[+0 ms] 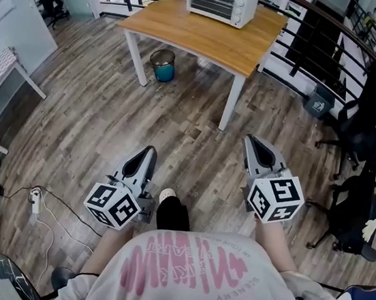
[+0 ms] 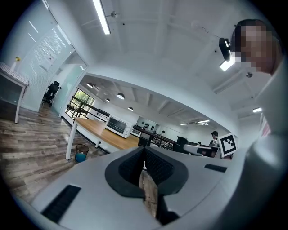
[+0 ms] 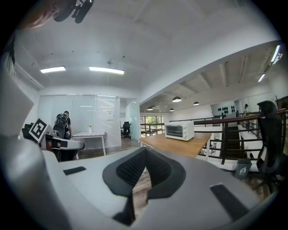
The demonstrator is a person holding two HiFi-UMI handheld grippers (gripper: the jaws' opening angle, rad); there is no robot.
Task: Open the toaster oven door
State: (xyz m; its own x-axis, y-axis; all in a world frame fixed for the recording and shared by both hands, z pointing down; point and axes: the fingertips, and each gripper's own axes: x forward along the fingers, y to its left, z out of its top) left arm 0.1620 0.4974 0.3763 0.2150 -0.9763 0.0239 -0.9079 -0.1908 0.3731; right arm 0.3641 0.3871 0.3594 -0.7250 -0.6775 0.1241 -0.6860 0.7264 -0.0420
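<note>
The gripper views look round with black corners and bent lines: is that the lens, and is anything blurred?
Left gripper view: wide-angle bending, black corners, glare off the ceiling light strip, a mosaic patch laid on at upper right. Right gripper view: same bending, even light, toaster oven small but sharp. Head view: milder bending, soft even light on the table.

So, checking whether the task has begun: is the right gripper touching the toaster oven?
Apart. The head view shows the right gripper held over the floor, with the toaster oven far ahead on the table.
</note>
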